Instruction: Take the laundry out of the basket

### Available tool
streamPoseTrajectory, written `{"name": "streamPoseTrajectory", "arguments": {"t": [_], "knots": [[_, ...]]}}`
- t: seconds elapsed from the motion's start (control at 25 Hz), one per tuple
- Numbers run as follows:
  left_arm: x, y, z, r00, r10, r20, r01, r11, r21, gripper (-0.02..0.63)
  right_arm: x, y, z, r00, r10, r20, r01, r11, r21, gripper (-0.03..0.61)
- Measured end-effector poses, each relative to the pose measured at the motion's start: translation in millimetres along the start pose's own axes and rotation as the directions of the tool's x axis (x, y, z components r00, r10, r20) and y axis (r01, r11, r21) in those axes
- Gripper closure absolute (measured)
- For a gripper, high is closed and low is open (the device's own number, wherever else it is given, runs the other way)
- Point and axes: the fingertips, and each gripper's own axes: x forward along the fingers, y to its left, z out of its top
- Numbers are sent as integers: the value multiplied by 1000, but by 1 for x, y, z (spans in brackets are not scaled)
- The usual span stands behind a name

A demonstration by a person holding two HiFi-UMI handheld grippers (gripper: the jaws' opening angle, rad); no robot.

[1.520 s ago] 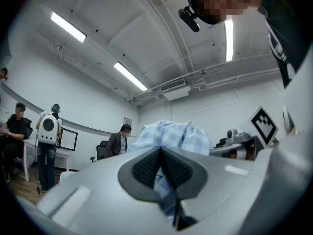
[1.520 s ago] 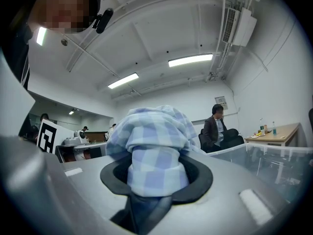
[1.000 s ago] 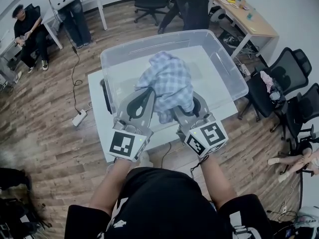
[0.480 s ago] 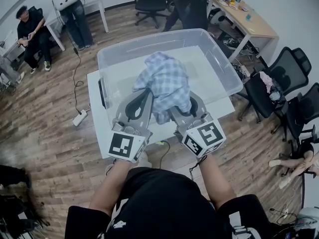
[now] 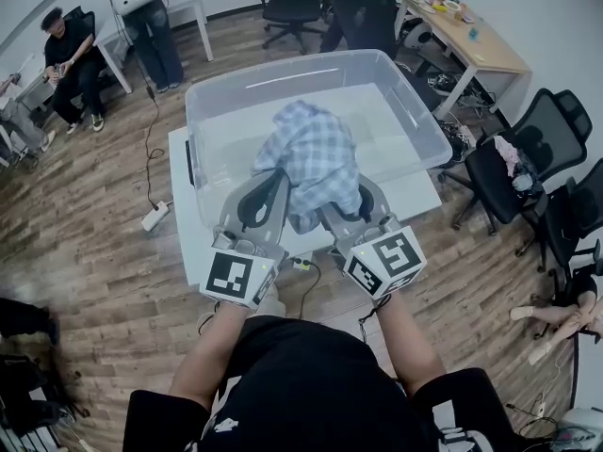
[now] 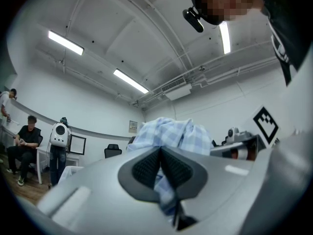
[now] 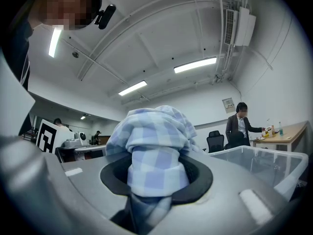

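A blue-and-white plaid shirt (image 5: 316, 158) hangs bunched above the clear plastic basket (image 5: 415, 111), lifted between both grippers. My left gripper (image 5: 267, 196) is shut on a thin fold at the shirt's left side; in the left gripper view the dark pads (image 6: 146, 165) pinch the cloth (image 6: 171, 133) almost flat. My right gripper (image 5: 350, 203) is shut on a thick roll of the same shirt (image 7: 154, 131), which fills the gap between its jaws. Through the basket's clear wall (image 7: 264, 160) I see no other cloth.
The basket stands on a white table (image 5: 181, 191). A power strip (image 5: 154, 217) and cable lie on the wooden floor at left. Office chairs (image 5: 528, 139) stand at right, a desk (image 5: 471, 40) at back right, and a seated person (image 5: 71, 55) at back left.
Both grippers keep the shirt lifted in much the same pose. The basket sits slightly higher in the head view.
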Motion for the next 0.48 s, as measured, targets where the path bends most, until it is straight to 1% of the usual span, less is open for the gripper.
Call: {"name": "streamPoseTrajectory", "arguments": {"t": [0.48], "knots": [[-21,-34,10,999,40,12,-40,999,16,606,-36,11,6,999,40,15,-40,999,-7,416]]}}
